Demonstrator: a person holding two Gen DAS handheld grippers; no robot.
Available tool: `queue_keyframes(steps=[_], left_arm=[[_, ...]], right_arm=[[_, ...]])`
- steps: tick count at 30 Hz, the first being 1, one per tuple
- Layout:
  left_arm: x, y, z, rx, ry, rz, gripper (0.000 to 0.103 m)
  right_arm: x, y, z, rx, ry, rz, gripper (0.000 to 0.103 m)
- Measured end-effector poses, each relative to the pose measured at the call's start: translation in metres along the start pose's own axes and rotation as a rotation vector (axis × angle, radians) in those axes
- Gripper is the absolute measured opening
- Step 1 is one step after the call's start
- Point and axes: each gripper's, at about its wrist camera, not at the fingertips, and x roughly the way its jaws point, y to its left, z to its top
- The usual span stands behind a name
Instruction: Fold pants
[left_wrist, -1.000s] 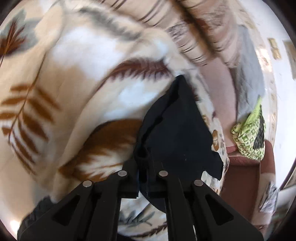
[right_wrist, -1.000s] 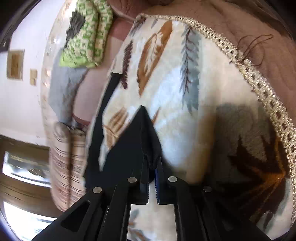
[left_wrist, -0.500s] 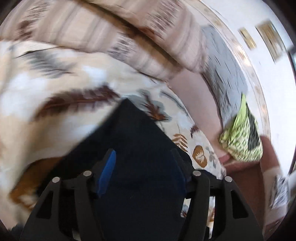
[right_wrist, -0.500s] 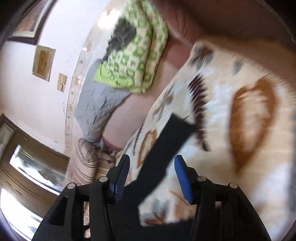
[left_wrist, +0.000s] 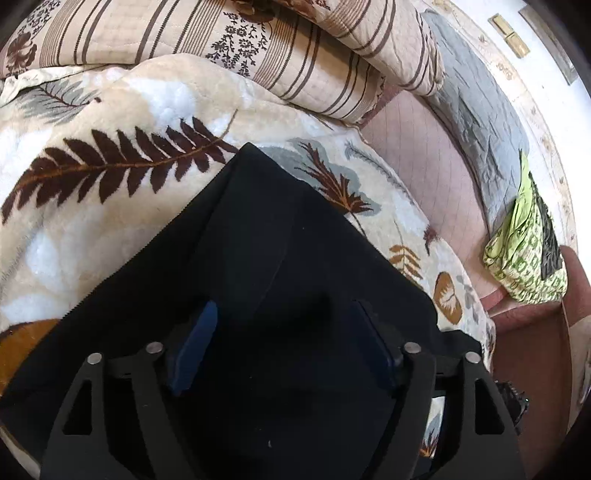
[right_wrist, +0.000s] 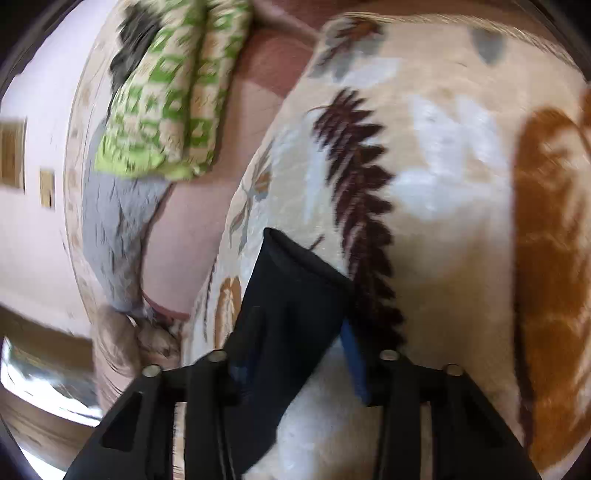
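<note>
Black pants (left_wrist: 280, 229) lie flat on a cream blanket with a leaf print (left_wrist: 110, 221). In the left wrist view my left gripper (left_wrist: 284, 343) hovers over the broad part of the pants. Its jaws are opening wide and its blue pads (left_wrist: 195, 347) hold nothing. In the blurred right wrist view a narrow end of the pants (right_wrist: 295, 288) runs up between the fingers of my right gripper (right_wrist: 295, 354). Those jaws are closing around that end, and the pads do not visibly press on the cloth. The left pad is partly hidden behind the fabric.
A striped quilt (left_wrist: 295, 55) is bunched at the far side of the blanket. To the right lie a pink sheet (left_wrist: 417, 147), a grey cloth (left_wrist: 476, 110) and a green patterned bundle (left_wrist: 528, 251), also the bundle (right_wrist: 166, 92) in the right view. A wall stands behind them.
Both grippers were shut on corners of the pants a second ago and have let go. The left now stands over the flat pants; the right has swung across to a narrow end.
</note>
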Motion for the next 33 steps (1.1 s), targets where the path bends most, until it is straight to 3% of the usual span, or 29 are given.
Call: queue_keyframes(steps=[2, 7, 13, 23, 27, 31, 33], left_arm=[[-0.001, 0.001, -0.001, -0.006, -0.004, -0.02, 0.083], [0.002, -0.003, 0.001, 0.003, -0.007, -0.018, 0.083], [-0.001, 0.002, 0.002, -0.018, 0.001, -0.049, 0.083], [-0.008, 0.013, -0.002, -0.086, 0.032, -0.119, 0.083], [-0.01, 0.015, -0.004, -0.09, 0.044, -0.127, 0.083], [-0.009, 0.012, -0.005, -0.078, 0.043, -0.109, 0.085], [-0.008, 0.007, -0.007, -0.061, 0.039, -0.101, 0.091]], right_arm=[[-0.004, 0.003, -0.003, -0.025, -0.008, -0.001, 0.004], [-0.051, 0.03, -0.014, -0.085, -0.12, -0.011, 0.004], [-0.113, 0.063, -0.041, -0.192, -0.168, -0.076, 0.003], [-0.116, -0.015, -0.048, -0.112, -0.041, -0.278, 0.003], [-0.117, -0.029, -0.05, -0.08, -0.013, -0.295, 0.006], [-0.137, -0.045, -0.043, -0.053, -0.102, -0.44, 0.011], [-0.153, -0.034, -0.041, -0.092, -0.156, -0.4, 0.011]])
